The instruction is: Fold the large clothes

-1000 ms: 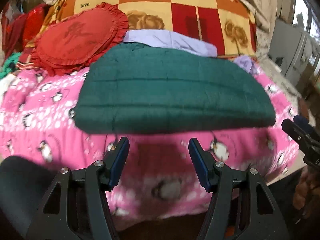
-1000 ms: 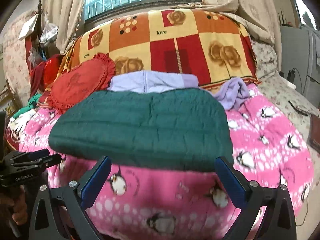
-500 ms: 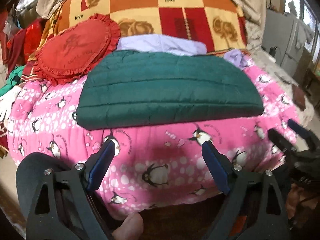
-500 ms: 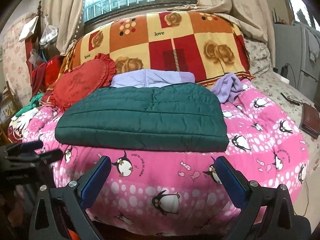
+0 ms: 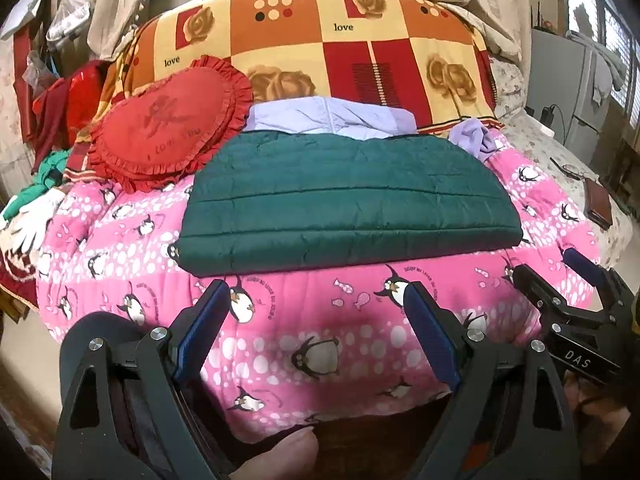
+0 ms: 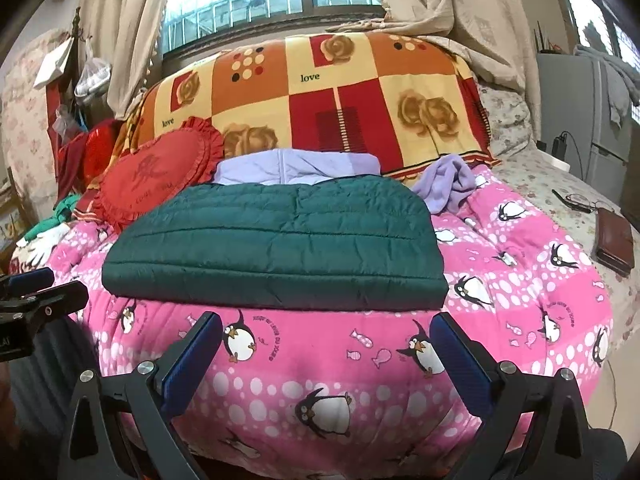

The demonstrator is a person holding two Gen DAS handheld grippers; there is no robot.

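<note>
A dark green quilted garment lies folded into a flat rectangle on the pink penguin quilt; it also shows in the right wrist view. My left gripper is open and empty, held off the bed's front edge, below the garment. My right gripper is open and empty, also off the front edge. Each gripper shows at the side of the other's view: the right one, the left one. A lilac folded garment lies behind the green one.
A red heart cushion leans at the back left. A checked blanket covers the headboard. A crumpled lilac cloth lies at the right of the green garment. A brown wallet lies at the far right.
Both grippers have pulled back from the bed, so the folded green garment looks farther and smaller. The left gripper's jaws have opened wider. The garment has not moved.
</note>
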